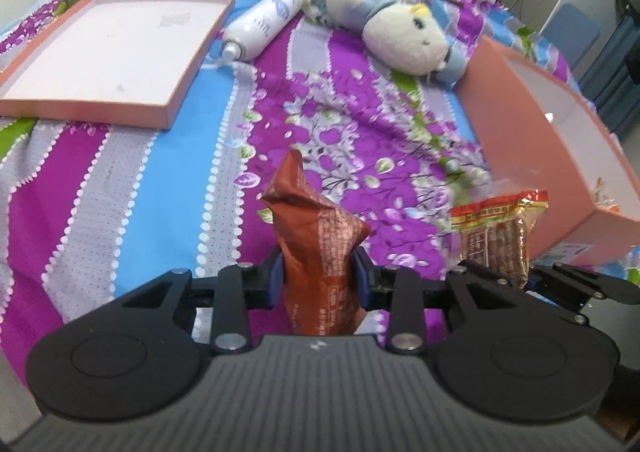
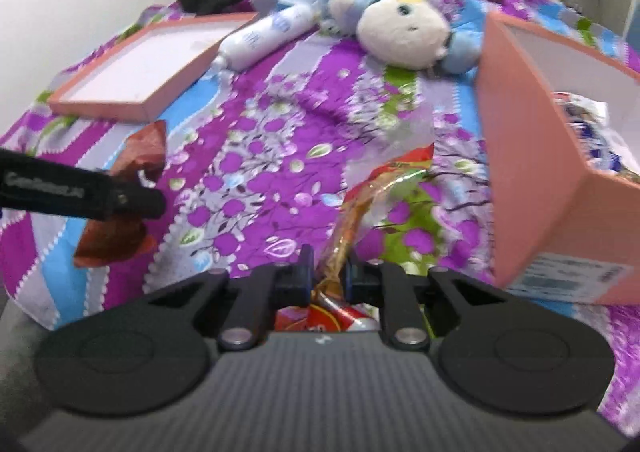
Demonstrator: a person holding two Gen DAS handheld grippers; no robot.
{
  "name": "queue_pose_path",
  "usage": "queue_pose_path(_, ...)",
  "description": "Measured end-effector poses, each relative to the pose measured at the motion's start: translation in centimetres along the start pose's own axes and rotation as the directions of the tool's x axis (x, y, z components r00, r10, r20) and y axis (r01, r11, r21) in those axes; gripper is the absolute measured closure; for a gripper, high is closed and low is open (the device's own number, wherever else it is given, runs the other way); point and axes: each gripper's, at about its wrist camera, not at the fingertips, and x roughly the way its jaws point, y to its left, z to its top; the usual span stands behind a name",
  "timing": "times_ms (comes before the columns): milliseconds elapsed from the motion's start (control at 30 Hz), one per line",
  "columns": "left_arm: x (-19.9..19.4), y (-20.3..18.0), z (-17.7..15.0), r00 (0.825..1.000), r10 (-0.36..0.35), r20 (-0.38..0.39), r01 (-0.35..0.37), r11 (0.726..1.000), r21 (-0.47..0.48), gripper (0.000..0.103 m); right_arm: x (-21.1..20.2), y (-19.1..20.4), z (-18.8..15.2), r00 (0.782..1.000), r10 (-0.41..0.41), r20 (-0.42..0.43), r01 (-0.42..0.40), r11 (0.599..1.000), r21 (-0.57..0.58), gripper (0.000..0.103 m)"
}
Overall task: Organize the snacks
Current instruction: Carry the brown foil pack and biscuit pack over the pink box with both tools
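While you have a packet in each tool, treat both as light, crinkly and easy to crush. Your left gripper [image 1: 319, 276] is pinching the reddish-brown foil snack pouch [image 1: 316, 236] across its lower body, the blue pads pressed into its sides so that the film buckles; the pouch stands up between the fingers with its sealed top pointing away from you. That film looks smooth and, by my judgement, slippery, so a hold low on the filled part, as now, should serve better than one on the thin sealed edge, which could slide out or tear.

Your right gripper [image 2: 327, 272] is nearly pressed together on the clear plastic packet with red and yellow printing [image 2: 384, 180], catching it by a narrow, twisted end. From the left wrist view the same packet shows brown stick-like pieces inside, so it is probably stiffer and a little heavier than the pouch, and it may swing or droop from so small a bite. A hold nearer its middle would steady it.

Just to the right of the right gripper stands the open salmon-pink cardboard box [image 2: 532, 156], with other wrapped snacks already lying inside. Ahead and to the left lies the shallow pink lid [image 2: 132, 100] on the flowered purple and blue bedspread [image 2: 256, 140].
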Motion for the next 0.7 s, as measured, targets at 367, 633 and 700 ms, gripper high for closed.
queue_pose_path(367,-7.1,-4.9,-0.2,0.991,-0.126,0.048,0.124,0.992,0.029,0.063,-9.9,-2.3,0.9,0.992,-0.051,0.118,0.039,0.994,0.099,0.086)
queue_pose_path(633,-11.5,-9.8,-1.0,0.966,-0.238,0.1,0.23,0.969,0.085,0.063,-16.8,-4.4,0.2,0.98,-0.076,0.186,0.048,0.988,0.147,0.086)
queue_pose_path(700,-12.2,-10.9,-1.5,0.961,-0.257,0.103,0.247,0.964,0.095,0.063,-17.9,-5.3,-0.2,0.977,-0.084,0.195,0.051,0.984,0.168,0.086)
